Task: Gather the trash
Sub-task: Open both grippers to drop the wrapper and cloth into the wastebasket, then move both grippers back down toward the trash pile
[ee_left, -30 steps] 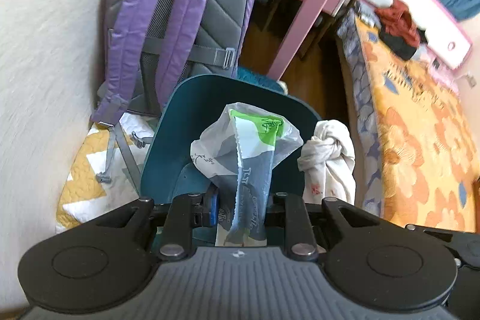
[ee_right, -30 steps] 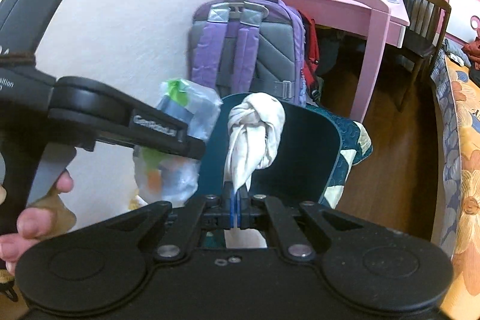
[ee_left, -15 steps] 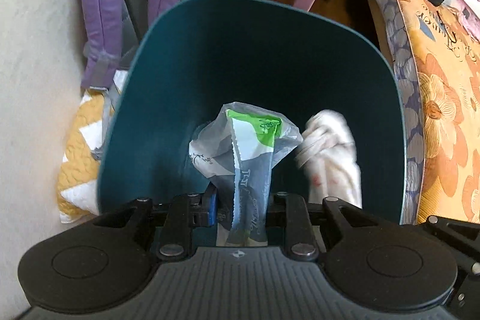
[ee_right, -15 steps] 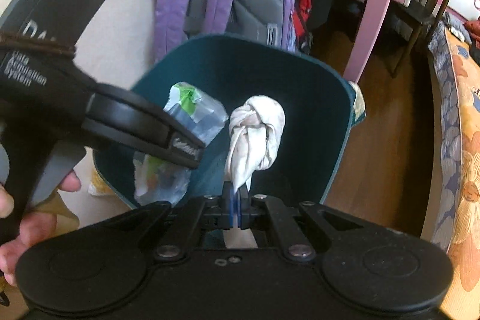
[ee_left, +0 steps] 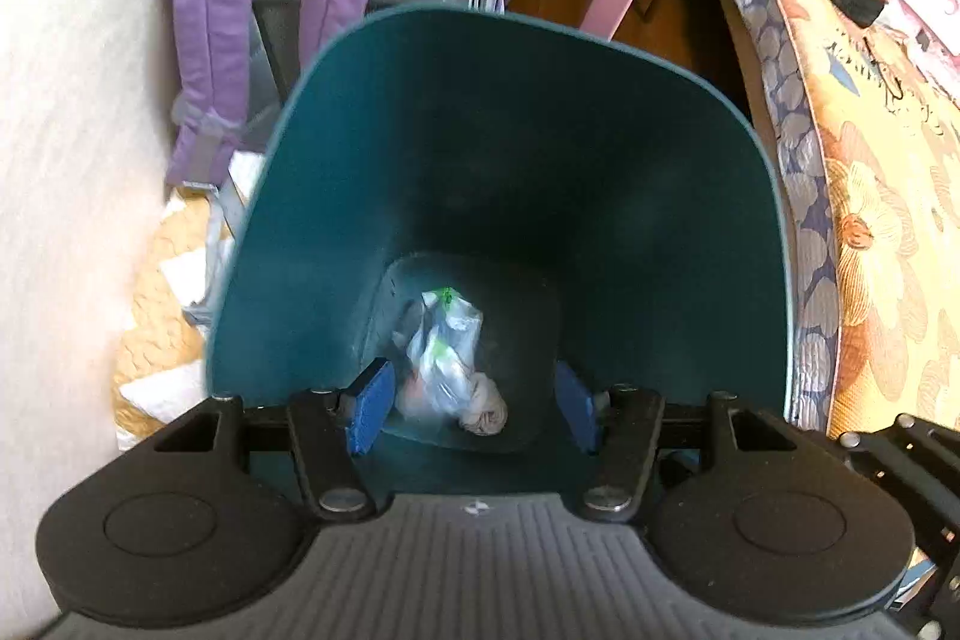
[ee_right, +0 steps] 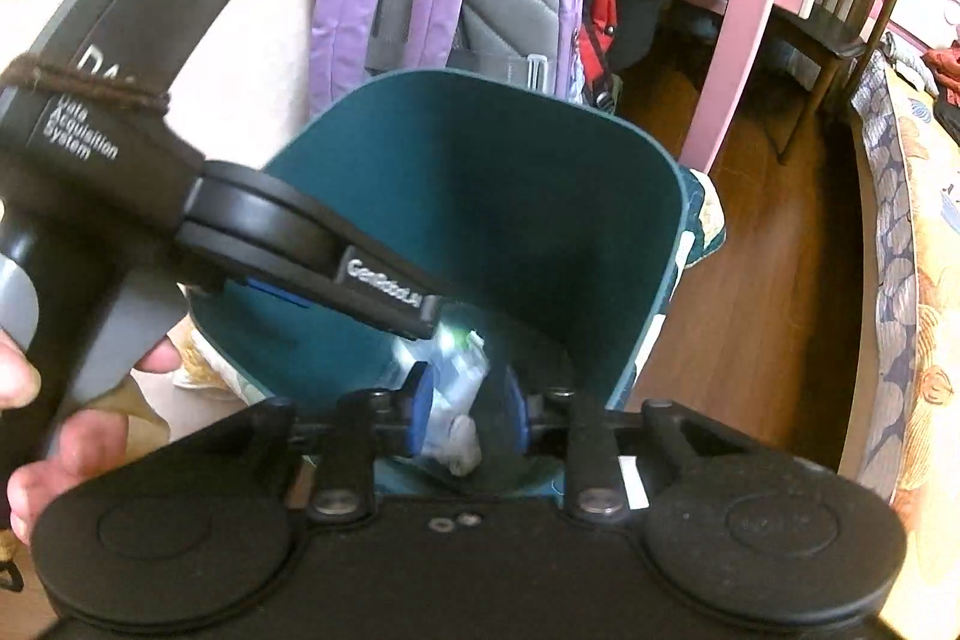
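— What is seen inside the deep teal plastic waste bin [ee_left: 600,196]?
— A crumpled clear plastic bag with green print [ee_left: 441,361] is seen lying on the bin's floor, and a knotted white cloth bundle [ee_left: 486,412] is seen touching its near end.
— And the bin?
— It is stood upright, its mouth open.

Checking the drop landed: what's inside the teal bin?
At the bottom of the teal bin lie a clear plastic bag of wrappers and a knotted white cloth. Anything beneath them is covered.
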A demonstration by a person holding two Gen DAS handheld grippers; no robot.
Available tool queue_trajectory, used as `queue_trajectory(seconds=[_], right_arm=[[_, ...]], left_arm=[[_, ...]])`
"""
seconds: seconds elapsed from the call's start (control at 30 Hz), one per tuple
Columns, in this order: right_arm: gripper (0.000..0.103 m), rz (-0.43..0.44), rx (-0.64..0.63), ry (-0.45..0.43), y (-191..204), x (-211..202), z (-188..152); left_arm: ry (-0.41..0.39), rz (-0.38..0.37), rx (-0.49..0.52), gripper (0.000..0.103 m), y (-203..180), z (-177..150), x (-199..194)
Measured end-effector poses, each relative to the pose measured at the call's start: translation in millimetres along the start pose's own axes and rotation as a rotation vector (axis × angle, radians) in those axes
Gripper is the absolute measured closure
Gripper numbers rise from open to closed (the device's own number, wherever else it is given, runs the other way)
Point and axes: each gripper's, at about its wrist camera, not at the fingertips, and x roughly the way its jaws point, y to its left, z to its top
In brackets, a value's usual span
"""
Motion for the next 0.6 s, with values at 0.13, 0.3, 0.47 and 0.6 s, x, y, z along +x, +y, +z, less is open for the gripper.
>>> queue_trajectory(seconds=[0.13,0.3,0.47,0.6], right_arm=[[0.073,0.019,0.038,-0.041,-6.3,-16.7,-1.3],[0.070,0.050,0.057,-0.088,-7.4,-42.0,-8.8],[0.067,0.078,0.051,-0.137,-4.6,-71.1,-23.1],[0.065,0.101,0.056,-0.161,-5.3,-91.1,-38.1]], left_arm=[[-0.047,-0.007,0.001,0.045,0.4,-9.9,-23.1],[-0.138,-0.022,-0.008,0.045,3.9,-28.7,-60.2],[-0.195,-0.030,-0.004,0.045,5.6,-58.7,-93.0],[-0.229,-0.043,0.013,0.045,5.1,-89.3,-114.6]])
